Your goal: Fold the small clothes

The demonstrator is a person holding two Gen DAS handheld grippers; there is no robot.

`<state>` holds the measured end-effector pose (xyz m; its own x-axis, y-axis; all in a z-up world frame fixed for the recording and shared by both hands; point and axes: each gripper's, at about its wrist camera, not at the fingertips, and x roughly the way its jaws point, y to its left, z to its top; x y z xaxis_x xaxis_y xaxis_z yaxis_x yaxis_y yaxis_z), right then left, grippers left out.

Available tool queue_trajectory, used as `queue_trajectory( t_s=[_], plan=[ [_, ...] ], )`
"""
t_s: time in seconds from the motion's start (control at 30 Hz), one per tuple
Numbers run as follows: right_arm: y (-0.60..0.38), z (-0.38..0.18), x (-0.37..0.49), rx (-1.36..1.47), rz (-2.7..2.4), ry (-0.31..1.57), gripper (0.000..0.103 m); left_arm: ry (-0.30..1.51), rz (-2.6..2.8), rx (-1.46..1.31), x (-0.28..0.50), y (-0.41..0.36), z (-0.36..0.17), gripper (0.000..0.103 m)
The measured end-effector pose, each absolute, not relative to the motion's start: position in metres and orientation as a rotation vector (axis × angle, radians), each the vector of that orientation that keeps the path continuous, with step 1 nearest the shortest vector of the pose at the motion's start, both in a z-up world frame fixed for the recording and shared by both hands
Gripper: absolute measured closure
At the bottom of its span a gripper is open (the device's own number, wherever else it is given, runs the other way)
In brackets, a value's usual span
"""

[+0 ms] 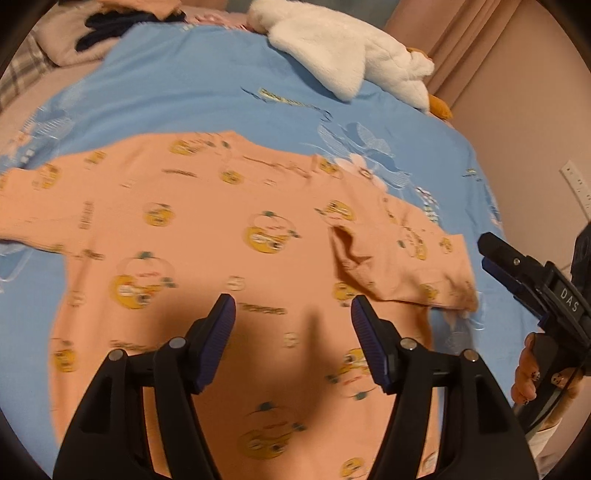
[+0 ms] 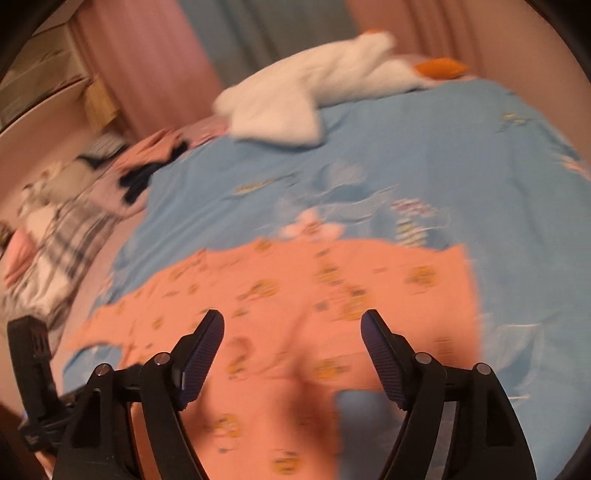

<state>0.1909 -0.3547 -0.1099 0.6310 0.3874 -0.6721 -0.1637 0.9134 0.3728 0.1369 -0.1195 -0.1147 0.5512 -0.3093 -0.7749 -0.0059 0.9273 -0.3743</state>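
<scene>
Left wrist view: the left gripper (image 1: 293,312) is hanging over the middle of an orange shirt (image 1: 207,251), its jaws standing apart with nothing between them and only cloth showing beneath. The shirt is lying spread flat on a blue bedsheet (image 1: 192,88), one sleeve reaching toward the bed's left edge and the other sleeve (image 1: 402,266) lying folded in, with a rumpled crease, near the right edge. At the right edge the right gripper (image 1: 491,258) is sitting just beside that sleeve's cuff, a hand (image 1: 532,373) wrapping its handle. A white plush goose (image 1: 343,48) is resting at the far right corner of the bed, and a pile of dark clothes (image 1: 107,26) is lying at the far left corner.

Right wrist view: the right gripper (image 2: 293,330) is standing wide open and empty above the shirt (image 2: 332,288), close to its right-hand side on the bedsheet (image 2: 424,158). The picture is blurring. The plush goose (image 2: 314,96) is lying at the far edge, the dark clothes (image 2: 140,181) toward the left, and a plaid cloth (image 2: 66,236) beyond the bed's left edge.
</scene>
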Motion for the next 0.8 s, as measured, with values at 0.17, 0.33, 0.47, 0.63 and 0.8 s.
queue_trajectory(
  t_s=[0.17,0.33,0.47,0.63,0.8],
  plan=[
    [-0.4,-0.131,0.197,0.381,0.207,0.86,0.027,1.02,-0.261,-0.402,0.159,-0.144,-0.13,0.038],
    [-0.433,-0.141,0.199,0.454,0.102,0.877,0.027,1.061,-0.32,-0.454,0.182,-0.163,-0.144,0.041],
    [-0.449,-0.142,0.197,0.505,0.081,0.864,0.027,1.053,-0.347,-0.463,0.197,-0.173,-0.152,0.053],
    [-0.454,-0.145,0.195,0.509,0.052,0.872,0.027,1.037,-0.336,-0.413,0.206,-0.185,-0.153,0.09],
    [-0.455,-0.149,0.197,0.515,0.058,0.882,0.027,0.998,-0.29,-0.32,0.2,-0.196,-0.149,0.093]
  ],
)
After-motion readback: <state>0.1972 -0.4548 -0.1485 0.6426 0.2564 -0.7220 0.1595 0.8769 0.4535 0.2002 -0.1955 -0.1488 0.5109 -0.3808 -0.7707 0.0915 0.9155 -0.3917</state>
